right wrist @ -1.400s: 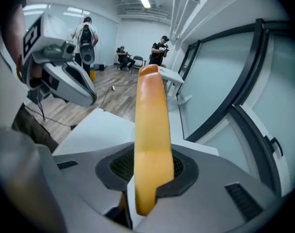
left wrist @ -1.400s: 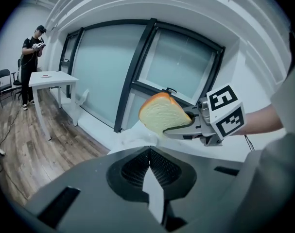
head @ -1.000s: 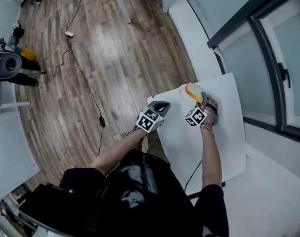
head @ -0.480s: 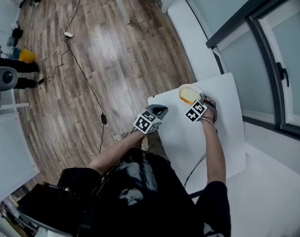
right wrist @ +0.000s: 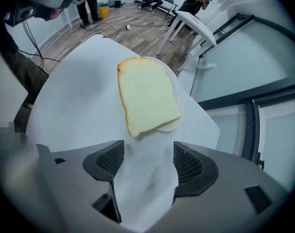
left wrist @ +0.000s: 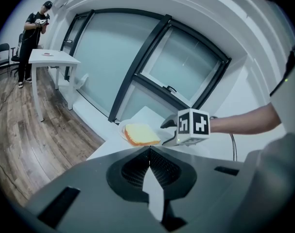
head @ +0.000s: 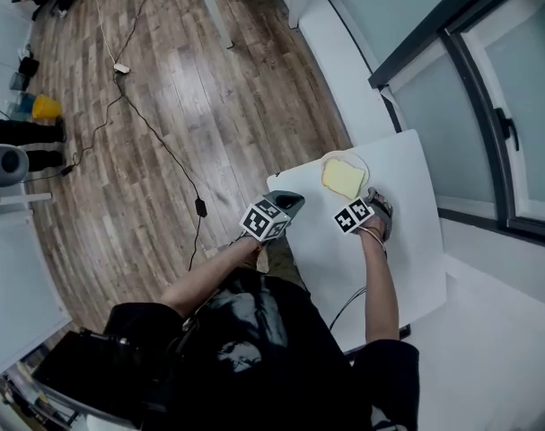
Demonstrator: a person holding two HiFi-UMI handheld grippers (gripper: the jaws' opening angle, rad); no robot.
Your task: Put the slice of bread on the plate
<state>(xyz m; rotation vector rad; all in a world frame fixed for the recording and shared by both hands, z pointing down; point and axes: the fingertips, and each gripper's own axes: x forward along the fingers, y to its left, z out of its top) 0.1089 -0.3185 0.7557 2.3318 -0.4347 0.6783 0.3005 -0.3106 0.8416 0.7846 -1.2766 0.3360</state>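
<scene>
The slice of bread (head: 344, 179), which a second ago was hanging tilted in the right tongs (head: 377, 206) over the plate (head: 363, 162), is now lying flat on that plate and covering most of it. The right tongs are opening and drawing back toward the person, with only bare counter (head: 398, 268) between the jaws and the bread just beyond their tips. The left tongs (head: 290, 202) are staying clenched on nothing near the counter's edge. Judging by this, the placing is looking done. No brand or readable writing is showing, only square black-and-white markers on the cubes
</scene>
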